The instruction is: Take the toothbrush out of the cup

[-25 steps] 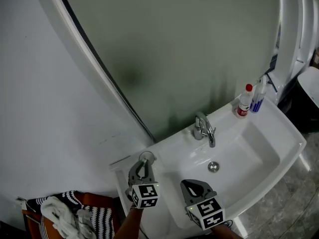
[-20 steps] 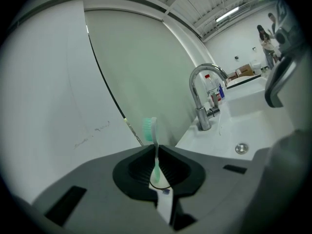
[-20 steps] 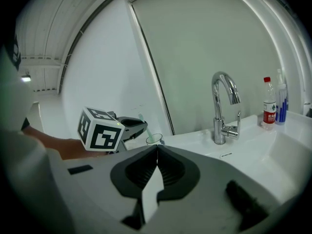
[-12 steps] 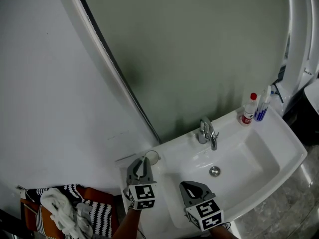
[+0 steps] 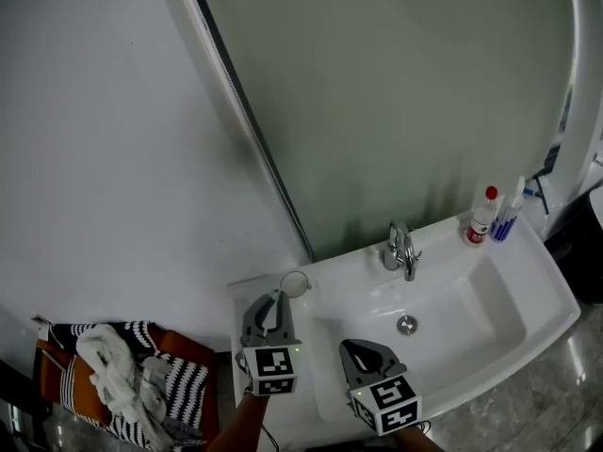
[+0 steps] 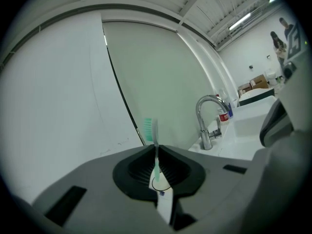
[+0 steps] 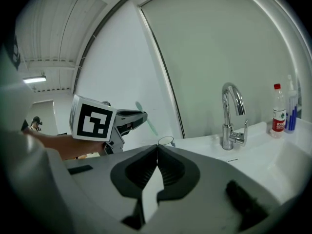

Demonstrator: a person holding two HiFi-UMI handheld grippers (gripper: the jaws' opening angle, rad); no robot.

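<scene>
Raised since a second ago and drawn a little aside: left gripper [image 5: 273, 302], together with the toothbrush [image 6: 155, 147]. Then with the tip over the cup [image 5: 295, 283], now just beside it.

At far left, well apart: soft crumpled white cloth [image 5: 111, 377] on a striped one, no part of the task.

Left claw nearly closed, pinching the thin plastic handle, the green bristle head standing up beyond the jaws. Toothbrush fully out, higher than the cup and left of it in the right gripper view, touching nothing else.

Cup small, round and clear, probably glass or hard plastic. Upright and empty on the white glossy ledge of the sink [image 5: 471, 301].

Step in hand, by judgement: the lift-out itself, almost finished. Next: carry the brush away without loosening the pinch, the slim smooth handle being likely to swivel. Keep clear of the light cup, easy to tip.

Right gripper [image 7: 157, 149] near, over the front of the basin, jaws pressed together with nothing between.

Further right: shiny curved metal tap [image 5: 403, 250], then a red-capped bottle [image 5: 483, 218] at the back corner.
</scene>
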